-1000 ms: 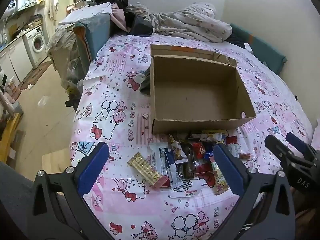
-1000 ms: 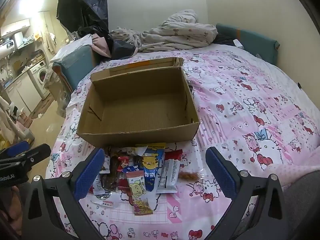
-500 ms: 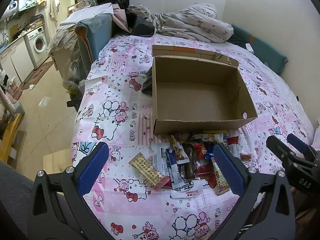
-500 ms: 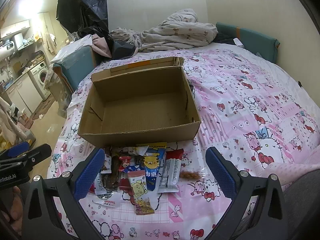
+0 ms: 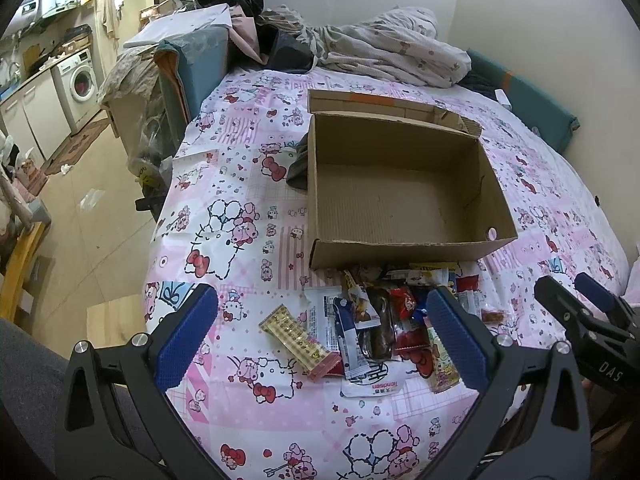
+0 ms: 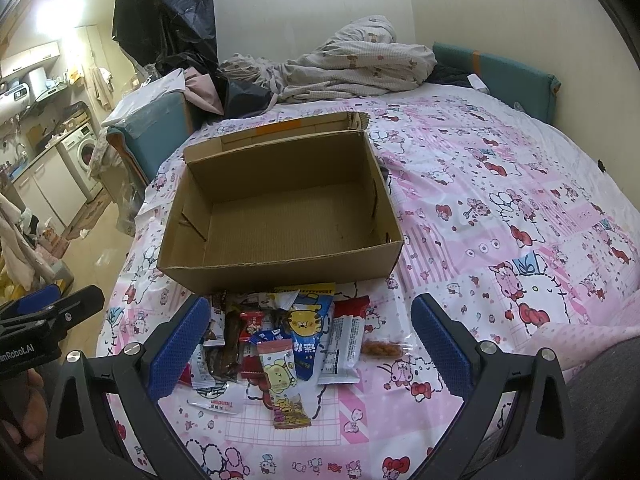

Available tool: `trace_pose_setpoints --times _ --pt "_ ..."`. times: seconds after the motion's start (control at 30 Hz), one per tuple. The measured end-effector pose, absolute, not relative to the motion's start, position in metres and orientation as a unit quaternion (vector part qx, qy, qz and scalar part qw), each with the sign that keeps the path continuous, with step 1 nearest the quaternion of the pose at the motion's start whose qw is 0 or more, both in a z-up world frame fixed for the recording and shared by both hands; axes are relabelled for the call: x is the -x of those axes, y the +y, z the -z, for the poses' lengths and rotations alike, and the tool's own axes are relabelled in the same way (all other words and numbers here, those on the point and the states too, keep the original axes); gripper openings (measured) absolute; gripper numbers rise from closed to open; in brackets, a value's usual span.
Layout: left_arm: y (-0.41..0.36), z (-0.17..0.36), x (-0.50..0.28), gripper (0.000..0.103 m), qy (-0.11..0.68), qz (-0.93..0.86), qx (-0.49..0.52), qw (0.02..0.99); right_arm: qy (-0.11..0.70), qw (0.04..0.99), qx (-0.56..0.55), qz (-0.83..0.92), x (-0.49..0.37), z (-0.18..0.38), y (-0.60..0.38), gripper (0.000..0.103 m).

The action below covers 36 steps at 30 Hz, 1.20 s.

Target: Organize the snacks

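- Lying in a heap of glossy, crinkled packets: snacks (image 5: 384,320) (image 6: 280,340), just at 6 o'clock of the box.
- Sitting open-topped, rectangular, of ribbed brown cardboard: box (image 5: 400,184) (image 6: 280,204), on a printed bedsheet (image 5: 240,208).
- Gaping wide, gripping nothing: left gripper (image 5: 320,332), right gripper (image 6: 310,340).
- Showing only from the left: gold bar (image 5: 298,340) at 9 o'clock of the heap.

Room light soft, a bit dim. Bright glare upper left, right view. Edges bent round, corners black. Middle sharp.
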State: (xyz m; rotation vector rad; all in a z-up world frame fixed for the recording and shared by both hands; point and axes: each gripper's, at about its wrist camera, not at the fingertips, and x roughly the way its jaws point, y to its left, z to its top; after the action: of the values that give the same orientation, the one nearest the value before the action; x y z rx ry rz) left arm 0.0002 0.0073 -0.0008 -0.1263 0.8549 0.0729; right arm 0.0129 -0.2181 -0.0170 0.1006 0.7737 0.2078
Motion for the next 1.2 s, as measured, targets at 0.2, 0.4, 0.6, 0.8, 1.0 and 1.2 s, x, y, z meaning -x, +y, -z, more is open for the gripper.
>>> trace_pose_setpoints --times 0.2,0.4,0.6,0.8,1.0,1.2 --pt "0.0065 0.0005 -0.0004 0.103 0.415 -0.036 0.062 0.907 0.377 0.919 -0.049 -0.101 -0.0125 0.0178 -0.2170 0.103" --pt "0.0057 -0.0003 -0.0011 0.103 0.415 -0.035 0.062 0.907 0.381 0.917 -0.049 -0.107 -0.0121 0.0189 -0.2151 0.103" --pt "0.0057 -0.0003 -0.0008 0.103 0.415 -0.036 0.063 0.907 0.379 0.918 -0.049 -0.107 -0.0117 0.0175 -0.2154 0.103" --pt "0.0057 -0.0013 -0.0015 0.103 0.414 -0.035 0.063 0.907 0.379 0.918 -0.049 -0.107 -0.0118 0.0175 -0.2157 0.103" --pt "0.0056 -0.0013 -0.0013 0.103 0.415 -0.036 0.064 0.907 0.381 0.917 -0.052 -0.109 -0.0123 0.0169 -0.2160 0.103" --pt "0.0078 0.0013 -0.0010 0.103 0.420 -0.034 0.072 0.904 0.381 0.917 -0.053 -0.108 -0.0120 0.0175 -0.2160 0.103"
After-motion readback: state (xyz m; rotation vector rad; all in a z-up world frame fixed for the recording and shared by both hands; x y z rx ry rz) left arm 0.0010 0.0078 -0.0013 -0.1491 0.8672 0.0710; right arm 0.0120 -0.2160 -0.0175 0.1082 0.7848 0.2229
